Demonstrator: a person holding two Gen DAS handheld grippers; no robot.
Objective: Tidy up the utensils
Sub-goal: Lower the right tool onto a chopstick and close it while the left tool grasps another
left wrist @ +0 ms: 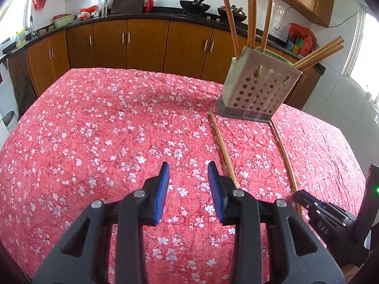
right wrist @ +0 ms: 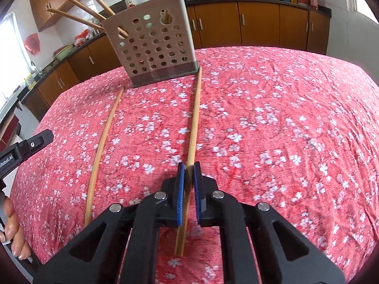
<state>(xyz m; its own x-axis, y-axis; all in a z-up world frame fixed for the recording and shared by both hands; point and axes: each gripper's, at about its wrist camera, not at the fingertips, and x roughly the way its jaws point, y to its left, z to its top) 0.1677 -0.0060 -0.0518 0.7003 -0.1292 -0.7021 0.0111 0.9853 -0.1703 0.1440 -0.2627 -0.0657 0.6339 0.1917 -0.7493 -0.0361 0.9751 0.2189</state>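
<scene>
A beige perforated utensil holder (left wrist: 258, 87) (right wrist: 154, 47) stands at the far side of the table on the red flowered cloth (left wrist: 106, 130), with several wooden chopsticks leaning in it. Two loose chopsticks lie on the cloth in front of it. My right gripper (right wrist: 188, 166) is shut on the right-hand chopstick (right wrist: 193, 123) (left wrist: 284, 156) near its near end. My left gripper (left wrist: 188, 165) is open over bare cloth with nothing between its blue pads. The other chopstick (left wrist: 222, 146) (right wrist: 104, 137) lies just right of the left gripper's right finger.
Brown kitchen cabinets (left wrist: 142, 45) and a dark counter with woks (left wrist: 195, 6) run behind the table. The table's far edge lies just past the holder. A person's hand (right wrist: 11, 232) grips the left tool at the left border of the right wrist view.
</scene>
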